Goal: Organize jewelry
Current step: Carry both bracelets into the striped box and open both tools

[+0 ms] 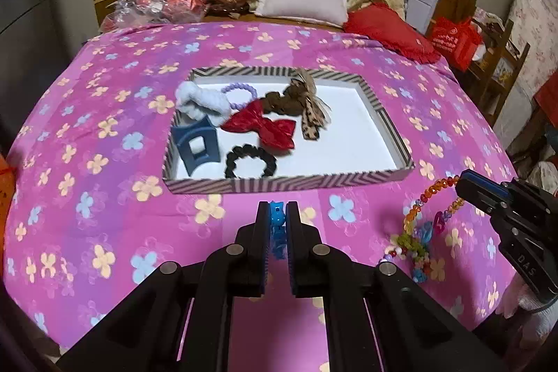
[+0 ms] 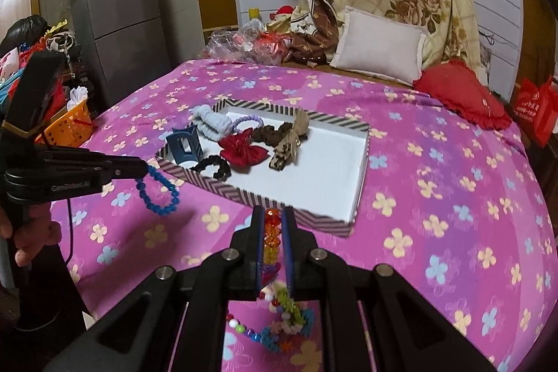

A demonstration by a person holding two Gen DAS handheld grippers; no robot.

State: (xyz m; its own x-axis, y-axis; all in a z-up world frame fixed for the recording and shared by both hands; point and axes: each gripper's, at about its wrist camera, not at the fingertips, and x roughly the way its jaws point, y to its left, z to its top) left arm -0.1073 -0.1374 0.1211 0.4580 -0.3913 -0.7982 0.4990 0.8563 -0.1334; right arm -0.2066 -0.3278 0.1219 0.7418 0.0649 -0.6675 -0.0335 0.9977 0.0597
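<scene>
Both grippers pinch dangling strands — left gripper point(image 1: 277, 215) a blue bracelet point(image 2: 158, 194), right gripper point(image 2: 272, 225) a beaded necklace point(image 1: 423, 222) — either loop could snag the tray's point(image 1: 286, 185) near wall

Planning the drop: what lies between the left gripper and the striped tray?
Only bare pink flowered bedspread separates the left gripper, shut on the blue beaded bracelet, from the shallow striped-rim tray, in the left wrist view.

Right gripper point(image 1: 465, 185) side: "DAS"
Left gripper point(image 2: 148, 168) body: "GenRobot.AI", faint
Red bag point(image 2: 535, 110), far right of gripper: print unreadable
</scene>
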